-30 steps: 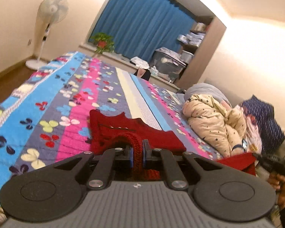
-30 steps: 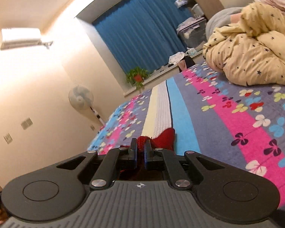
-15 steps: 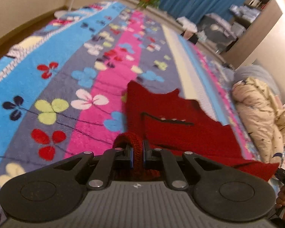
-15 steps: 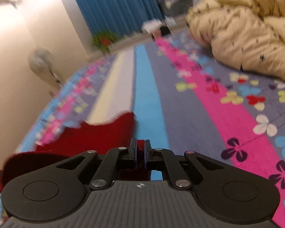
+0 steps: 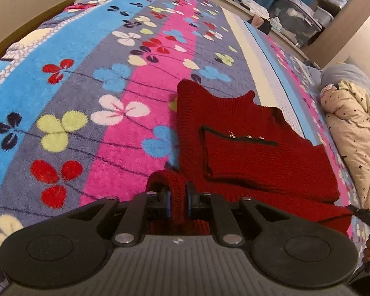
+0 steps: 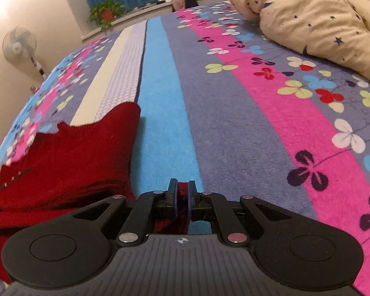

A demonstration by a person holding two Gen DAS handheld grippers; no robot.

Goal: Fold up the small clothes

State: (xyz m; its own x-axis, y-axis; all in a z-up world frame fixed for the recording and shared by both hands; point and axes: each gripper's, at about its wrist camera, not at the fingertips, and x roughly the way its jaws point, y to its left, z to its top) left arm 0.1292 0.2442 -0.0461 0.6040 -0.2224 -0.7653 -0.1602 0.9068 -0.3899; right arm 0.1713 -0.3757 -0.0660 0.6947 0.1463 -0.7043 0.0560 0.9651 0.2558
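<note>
A small red knit sweater (image 5: pixel 246 148) lies spread on the flowered, striped blanket (image 5: pixel 86 86), with a dark-edged pocket facing up. My left gripper (image 5: pixel 177 197) has a fold of the sweater's near edge between its pads; its jaws are opening, and the knit still fills the gap. In the right wrist view the sweater (image 6: pixel 69 153) lies to the left on the blanket (image 6: pixel 234 123). My right gripper (image 6: pixel 182 192) has red knit pinched between its pads, and its jaws are opening too. The right gripper's tip (image 5: pixel 365 215) shows at the left wrist view's right edge.
A cream quilt with dark stars (image 6: pixel 308 12) is bunched on the bed's right side. Beyond the bed stand a potted plant (image 6: pixel 106 12), a standing fan (image 6: pixel 18 46), storage boxes (image 5: pixel 296 22) and blue curtains. The floor (image 5: pixel 2 46) drops off on the left.
Both grippers have come down toward the bed and tipped downward, still with the sweater's near edge in them. The sweater now lies flatter on the blanket. The left jaws stand slightly wider.
</note>
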